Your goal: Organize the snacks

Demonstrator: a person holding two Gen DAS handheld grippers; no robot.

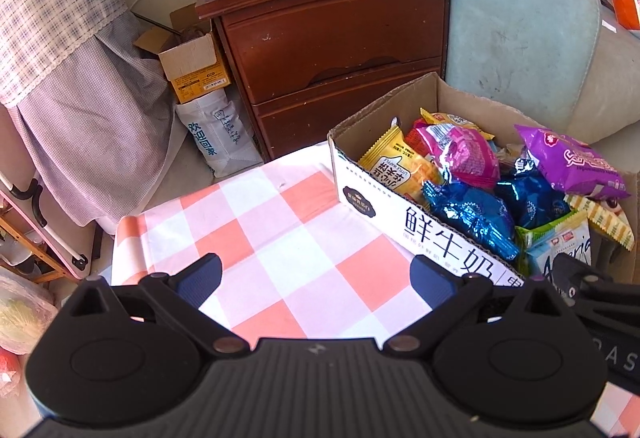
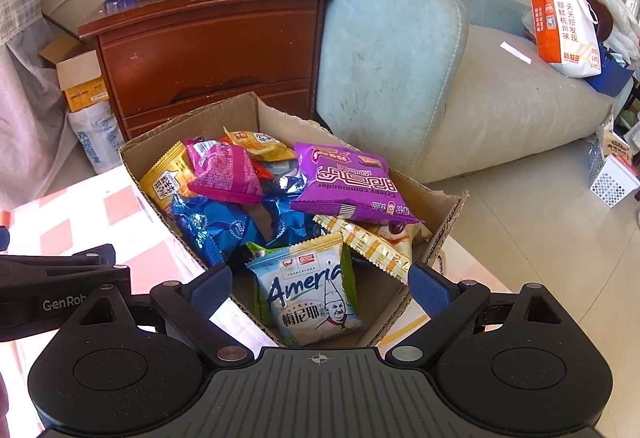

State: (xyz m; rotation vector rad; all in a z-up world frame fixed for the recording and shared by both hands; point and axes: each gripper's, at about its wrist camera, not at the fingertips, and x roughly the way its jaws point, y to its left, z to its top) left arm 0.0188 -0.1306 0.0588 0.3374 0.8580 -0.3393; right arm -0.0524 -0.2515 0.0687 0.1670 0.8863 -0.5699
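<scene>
Checked cloth (image 1: 280,238), pink and white, smooth over table. Left gripper (image 1: 316,278) low above bare squares, jaws wide apart, nothing held. Corrugated box (image 1: 400,213) just right of it, glossy printed front, raw torn flaps, heaped with crinkly foil packets: yellow (image 2: 168,177), magenta (image 2: 224,173), blue (image 2: 216,226), purple (image 2: 344,181), flat pale-blue one (image 2: 308,298) nearest. Right gripper (image 2: 320,286) tilted down over box's near corner, jaws spread wide either side of pale-blue packet, gripping nothing

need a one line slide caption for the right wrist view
Open right hand-held gripper poised over a cardboard box of snack packets, a pale blue packet lying between its fingers.
</scene>
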